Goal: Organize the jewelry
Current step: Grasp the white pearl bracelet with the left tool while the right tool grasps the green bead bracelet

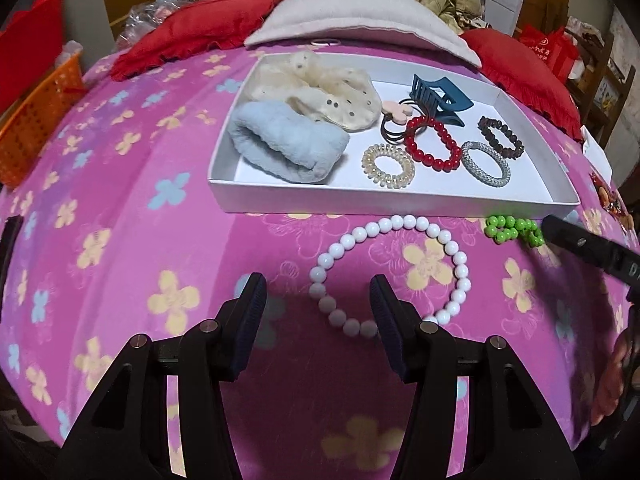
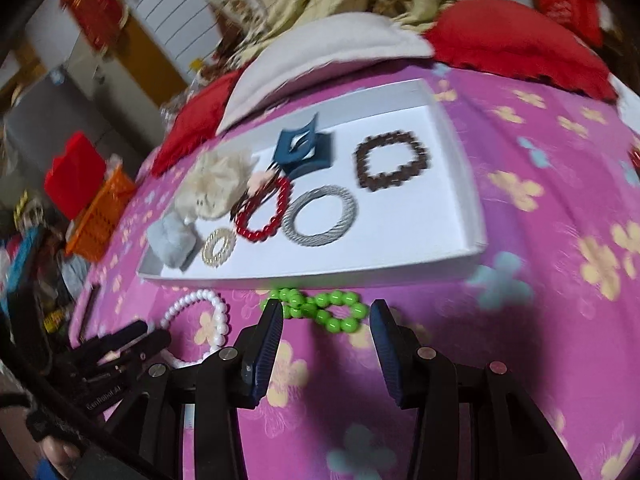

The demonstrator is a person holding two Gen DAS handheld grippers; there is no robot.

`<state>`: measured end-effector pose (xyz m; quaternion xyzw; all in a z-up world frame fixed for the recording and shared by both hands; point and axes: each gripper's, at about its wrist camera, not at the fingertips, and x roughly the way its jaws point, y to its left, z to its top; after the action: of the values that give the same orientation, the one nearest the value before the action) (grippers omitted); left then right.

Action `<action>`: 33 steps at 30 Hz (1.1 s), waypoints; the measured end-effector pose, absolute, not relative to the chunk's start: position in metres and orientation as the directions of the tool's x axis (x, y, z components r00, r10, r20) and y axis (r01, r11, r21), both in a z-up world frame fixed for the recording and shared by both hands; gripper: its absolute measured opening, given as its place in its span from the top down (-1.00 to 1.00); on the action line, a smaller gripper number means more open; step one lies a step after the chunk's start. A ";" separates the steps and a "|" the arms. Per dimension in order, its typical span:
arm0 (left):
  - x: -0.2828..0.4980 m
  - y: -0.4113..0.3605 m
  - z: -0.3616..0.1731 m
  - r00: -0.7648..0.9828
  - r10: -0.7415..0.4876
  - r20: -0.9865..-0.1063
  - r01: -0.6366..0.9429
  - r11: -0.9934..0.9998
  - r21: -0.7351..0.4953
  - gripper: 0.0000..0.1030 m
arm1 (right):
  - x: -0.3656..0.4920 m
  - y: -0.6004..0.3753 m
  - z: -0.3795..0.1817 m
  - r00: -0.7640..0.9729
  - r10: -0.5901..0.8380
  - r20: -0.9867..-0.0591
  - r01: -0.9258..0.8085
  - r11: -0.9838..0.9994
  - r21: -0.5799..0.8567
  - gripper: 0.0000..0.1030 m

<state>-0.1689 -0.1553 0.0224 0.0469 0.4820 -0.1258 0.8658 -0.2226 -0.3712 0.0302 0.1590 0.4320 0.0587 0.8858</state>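
The bed (image 1: 132, 216), under a pink flowered cover, carries a white tray (image 1: 392, 200) already holding two scrunchies, one blue claw clip (image 1: 438, 98), one spiral hair tie, one flower hair tie and three bracelets: red, silver and brown. Two pieces lie outside, just before the tray's near wall: one white bead bracelet (image 1: 390, 276) and one green bead bracelet (image 2: 320, 310).

The left gripper (image 1: 318, 304) hovers with jaws about half open and empty, straddling the white strand's near-left arc. The right gripper (image 2: 326, 326), jaws likewise parted and empty, faces the green one.

Each should probably descend until one pad slips inside the loop, close on the strand, then lift clear over the wall.
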 end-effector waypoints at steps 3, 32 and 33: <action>-0.163 -0.158 0.015 0.496 -0.170 -0.852 0.270 0.962 -0.035 -0.03 | -0.217 -0.354 0.025 0.618 0.204 -0.759 -0.012 0.968 0.250 0.15; -0.223 -0.115 0.021 0.526 -0.159 -0.836 0.301 0.954 0.008 0.74 | -0.249 -0.302 0.029 0.537 0.216 -0.816 -0.189 0.973 0.132 0.19; -0.222 -0.114 0.023 0.527 -0.164 -0.834 0.297 0.955 0.000 0.73 | -0.249 -0.303 0.028 0.540 0.206 -0.816 -0.182 0.975 0.126 0.19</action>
<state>-0.2223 -0.1138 0.0231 0.0710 0.4679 -0.1322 0.8710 -0.2486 -0.3030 0.0282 0.0130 0.4667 0.1107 0.8774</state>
